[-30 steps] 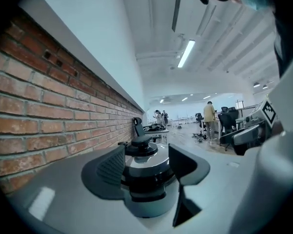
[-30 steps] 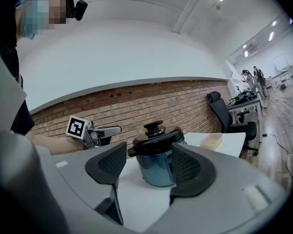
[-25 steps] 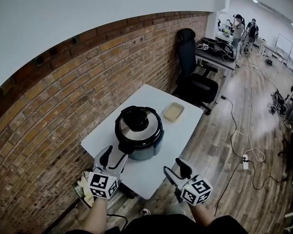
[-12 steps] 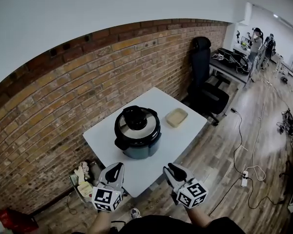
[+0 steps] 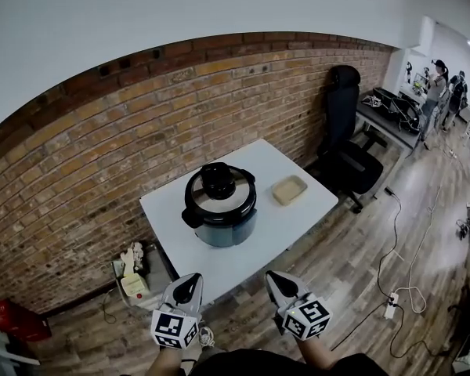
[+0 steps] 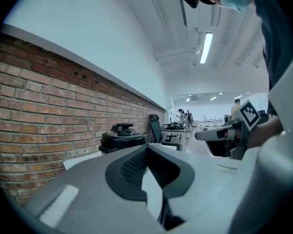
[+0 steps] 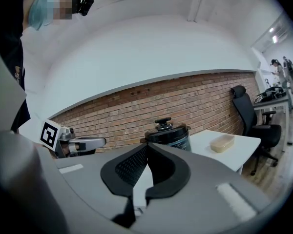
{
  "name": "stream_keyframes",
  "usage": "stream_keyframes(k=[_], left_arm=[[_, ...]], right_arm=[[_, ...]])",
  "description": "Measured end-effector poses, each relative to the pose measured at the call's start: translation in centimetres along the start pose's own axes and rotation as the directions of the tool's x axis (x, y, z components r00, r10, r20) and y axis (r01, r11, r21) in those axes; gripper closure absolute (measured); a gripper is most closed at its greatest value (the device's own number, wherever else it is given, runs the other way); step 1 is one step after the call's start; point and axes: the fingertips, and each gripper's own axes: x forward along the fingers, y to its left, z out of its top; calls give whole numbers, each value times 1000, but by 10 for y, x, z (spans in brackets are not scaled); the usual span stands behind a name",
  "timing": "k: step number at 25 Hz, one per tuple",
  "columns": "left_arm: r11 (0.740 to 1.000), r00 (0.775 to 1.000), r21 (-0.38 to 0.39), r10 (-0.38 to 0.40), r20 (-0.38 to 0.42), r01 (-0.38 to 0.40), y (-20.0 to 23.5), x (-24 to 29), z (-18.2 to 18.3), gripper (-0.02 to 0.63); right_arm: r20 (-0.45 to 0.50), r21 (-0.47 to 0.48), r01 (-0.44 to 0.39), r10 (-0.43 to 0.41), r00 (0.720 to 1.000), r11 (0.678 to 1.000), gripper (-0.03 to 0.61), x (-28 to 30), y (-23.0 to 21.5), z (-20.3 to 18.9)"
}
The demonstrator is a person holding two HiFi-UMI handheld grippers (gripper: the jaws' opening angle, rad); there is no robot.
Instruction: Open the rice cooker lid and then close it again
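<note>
Rice cooker [image 5: 219,206] sits closed at centre; left tool [image 5: 191,282] and right tool [image 5: 272,279], jaws just closed empty, have backed away, so the task looks done.

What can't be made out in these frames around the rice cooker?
Latch on the rice cooker: too small, head view.
Cooker's lower body: hidden behind the left gripper and right gripper in their own views.
Contents of the beige container: too small, head view.
Floor clutter beside the table: too small, partly behind the table edge, head view.
</note>
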Motion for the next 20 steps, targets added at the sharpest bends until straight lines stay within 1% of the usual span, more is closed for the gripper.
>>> stream_keyframes(k=[6, 8, 16, 20], left_arm=[[998, 998, 9, 59, 0, -59, -19, -9, -6, 612], [998, 998, 9, 68, 0, -68, -27, -11, -8, 612], [999, 999, -4, 32, -35, -32, -61, -17, -27, 612], [1000, 999, -12, 22, -46, -22, -71, -23, -36, 612]], right_arm=[[-32, 7, -46, 46, 998, 999, 572, -16, -3, -11], [-44, 8, -54, 54, 998, 999, 572, -21, -5, -16], [-82, 4, -67, 67, 994, 998, 572, -37, -8, -31], [-94, -1, -63, 63, 994, 998, 574, -43, -7, -38]])
